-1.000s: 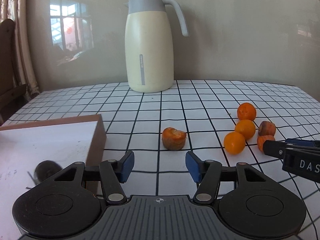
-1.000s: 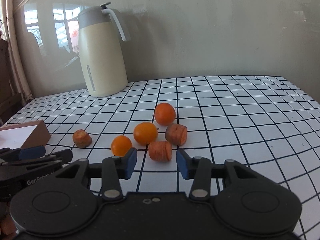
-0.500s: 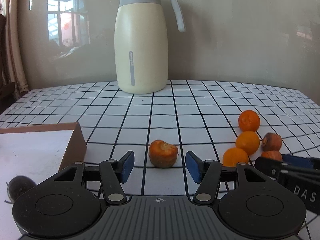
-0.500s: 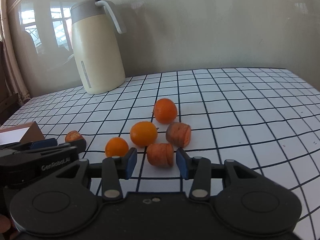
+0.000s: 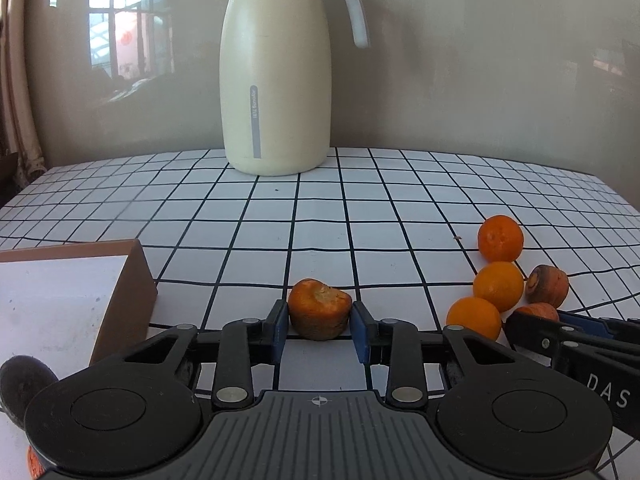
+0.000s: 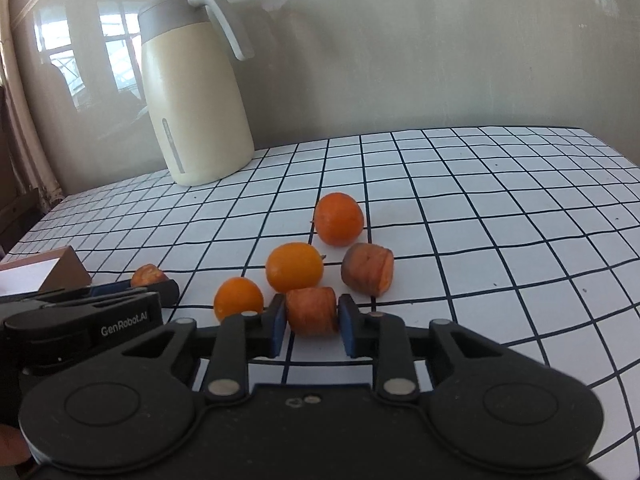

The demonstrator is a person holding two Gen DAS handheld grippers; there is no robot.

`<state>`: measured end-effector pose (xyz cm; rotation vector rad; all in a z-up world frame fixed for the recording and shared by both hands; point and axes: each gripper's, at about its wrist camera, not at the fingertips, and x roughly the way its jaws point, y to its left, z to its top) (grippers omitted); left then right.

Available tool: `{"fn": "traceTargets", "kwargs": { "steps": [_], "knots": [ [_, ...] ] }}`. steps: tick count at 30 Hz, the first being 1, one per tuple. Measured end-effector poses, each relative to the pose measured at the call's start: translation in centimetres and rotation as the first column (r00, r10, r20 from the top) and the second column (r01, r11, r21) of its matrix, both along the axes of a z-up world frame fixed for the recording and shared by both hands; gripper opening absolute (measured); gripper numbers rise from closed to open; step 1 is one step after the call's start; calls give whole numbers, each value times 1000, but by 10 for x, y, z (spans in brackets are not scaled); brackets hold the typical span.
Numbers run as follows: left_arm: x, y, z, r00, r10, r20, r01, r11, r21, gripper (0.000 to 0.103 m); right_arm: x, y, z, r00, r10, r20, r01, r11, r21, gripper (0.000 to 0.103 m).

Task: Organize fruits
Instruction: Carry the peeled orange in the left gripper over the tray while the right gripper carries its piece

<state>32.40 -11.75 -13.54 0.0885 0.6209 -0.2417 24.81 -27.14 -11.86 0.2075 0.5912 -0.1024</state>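
Observation:
A stubby carrot piece (image 5: pixel 319 308) lies on the checked tablecloth between the blue pads of my left gripper (image 5: pixel 319 322). Its jaws are closing and both pads touch the piece's sides. In the right wrist view a second carrot piece (image 6: pixel 311 310) sits between the pads of my right gripper (image 6: pixel 312 320), whose jaws are closing and pressing on it. Just beyond lie three oranges (image 6: pixel 295 267) and a third carrot piece (image 6: pixel 368 268). The left gripper's fingers (image 6: pixel 168 292) show at the left edge with their piece (image 6: pixel 148 276).
A brown cardboard box (image 5: pixel 132 300) with a white inside stands at the left; a dark round thing (image 5: pixel 24 380) lies in it. A cream jug (image 5: pixel 276 80) stands at the back against the wall. The table's right edge (image 6: pixel 600 140) is near.
The left gripper moved forward until the carrot piece stood between its pads, then closed on it. The right gripper's jaws closed onto their carrot piece; that hand stayed put.

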Motion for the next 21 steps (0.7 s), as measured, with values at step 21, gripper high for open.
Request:
{"fn": "traceTargets", "kwargs": {
  "steps": [21],
  "knots": [
    [-92, 19, 6, 997, -76, 15, 76, 997, 22, 33, -53, 10, 15, 991, 117, 59, -119, 992, 43, 15]
  ]
}}
